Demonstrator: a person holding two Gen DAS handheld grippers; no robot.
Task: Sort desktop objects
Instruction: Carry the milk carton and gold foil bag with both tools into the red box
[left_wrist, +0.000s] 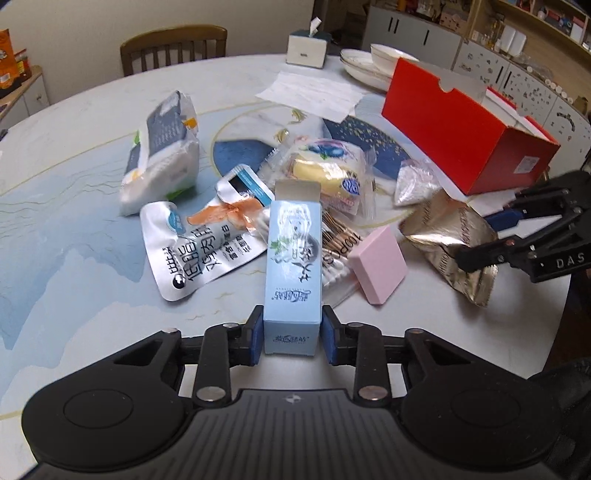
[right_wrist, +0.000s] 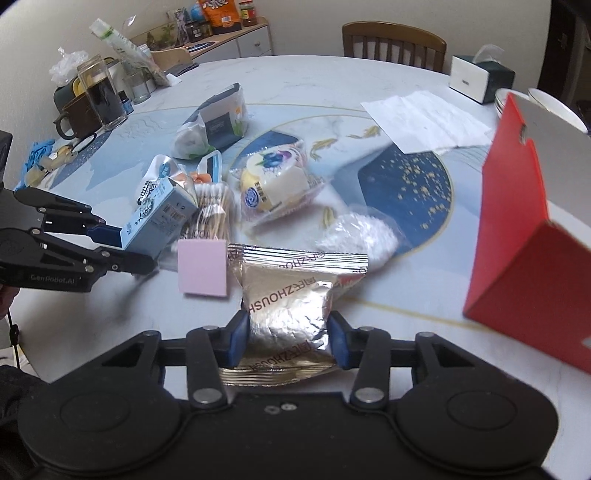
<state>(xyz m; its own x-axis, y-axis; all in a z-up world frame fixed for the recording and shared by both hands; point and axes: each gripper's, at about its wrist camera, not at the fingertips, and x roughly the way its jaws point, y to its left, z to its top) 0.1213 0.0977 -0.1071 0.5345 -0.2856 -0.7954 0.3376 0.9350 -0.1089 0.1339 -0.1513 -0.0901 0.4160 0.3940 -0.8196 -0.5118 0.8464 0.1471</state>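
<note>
**Both grippers clamped on items over the cluttered table**

While I watch through the wrist cameras, my left gripper (left_wrist: 291, 332) has its blue pads pressed against the two sides of a light blue carton (left_wrist: 293, 266), whose top flap stands open. From the right wrist view that carton (right_wrist: 159, 218) is tilted, its far end above the pile of clutter. My right gripper (right_wrist: 290, 341) is closed on a crinkled gold foil packet (right_wrist: 291, 295), pads squeezing its lower part from both sides; the left wrist view shows the same packet (left_wrist: 450, 240) pinched at the table's right edge.

Around them on the marble-patterned table (left_wrist: 74, 221) lie a pink pad (left_wrist: 378, 266), touching a clear bag of cotton swabs (left_wrist: 338, 254), a silver pouch with printed characters (left_wrist: 199, 254), a wrapped yellow cake (left_wrist: 328, 173), a soft pack of tissues (left_wrist: 159, 155), and a small clear bag of white grains (left_wrist: 412, 181). An open red box (left_wrist: 465, 129) stands to the right, near the foil packet. Beyond it sit stacked white dishes (left_wrist: 369, 62) and a tissue box (left_wrist: 308, 48).
</note>
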